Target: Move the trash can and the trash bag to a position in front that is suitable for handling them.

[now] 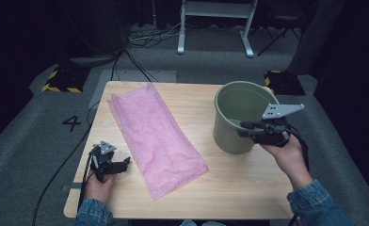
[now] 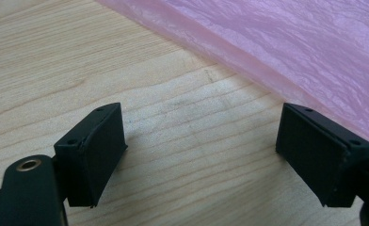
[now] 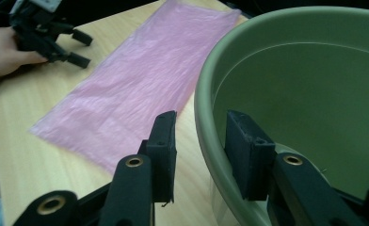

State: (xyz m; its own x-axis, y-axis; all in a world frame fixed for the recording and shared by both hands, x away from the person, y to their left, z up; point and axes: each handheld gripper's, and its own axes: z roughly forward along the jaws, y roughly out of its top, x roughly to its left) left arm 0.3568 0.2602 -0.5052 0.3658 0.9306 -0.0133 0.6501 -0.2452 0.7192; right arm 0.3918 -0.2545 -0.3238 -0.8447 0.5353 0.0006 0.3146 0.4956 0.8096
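Over the wooden bench [image 1: 248,188], seen from the high view, a flat pink plastic bag [image 1: 156,136] lies diagonally at left-centre and a sage-green bucket [image 1: 234,129] stands at right. The right tool [image 1: 248,128] meets the bucket's near rim; the left tool [image 1: 122,165] rests just beside the bag's long edge.

From the left gripper view, the jaws gape wide over bare woodgrain, holding nothing; the thin, crinkled film lies just beyond. Pinching only the top layer would probably open it best.

From the right gripper view, the jaws straddle the smooth, rounded rim, one inside, one outside, with gaps visible, so apparently not yet clamped. Closing squarely should steady the bucket.
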